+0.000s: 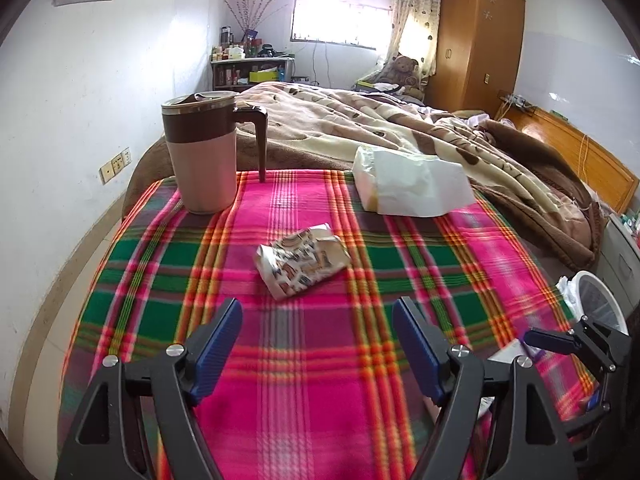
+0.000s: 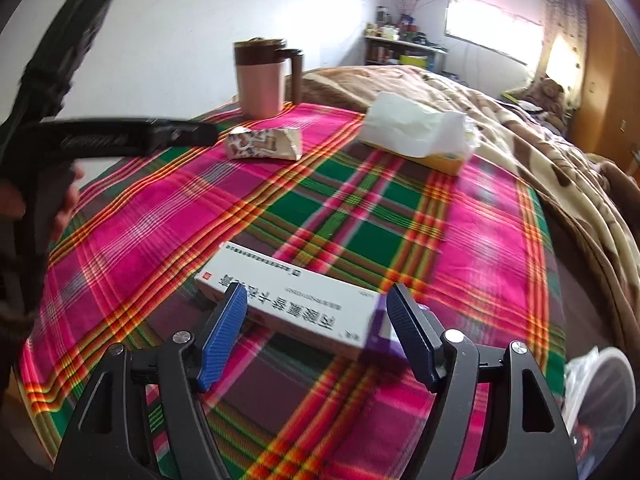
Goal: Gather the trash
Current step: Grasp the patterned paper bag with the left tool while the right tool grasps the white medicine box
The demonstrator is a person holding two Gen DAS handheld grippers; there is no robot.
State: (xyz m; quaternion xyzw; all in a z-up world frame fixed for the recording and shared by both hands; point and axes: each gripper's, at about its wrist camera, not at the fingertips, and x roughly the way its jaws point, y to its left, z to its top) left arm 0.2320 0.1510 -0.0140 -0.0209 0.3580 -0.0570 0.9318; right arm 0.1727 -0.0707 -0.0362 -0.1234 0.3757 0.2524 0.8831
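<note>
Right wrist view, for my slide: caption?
Open right gripper over a white medicine box on a pink-green plaid blanket.

Only print showing w/ any legibility: white medicine box [image 2: 288, 304] on the plaid blanket [image 2: 360, 236] is carrying large black Chinese characters, seen upside down and blurred, so not readable. Small red logo sitting at one corner. Crumpled wrapper [image 2: 262, 143] is showing printed patterns, no legible words.
</note>
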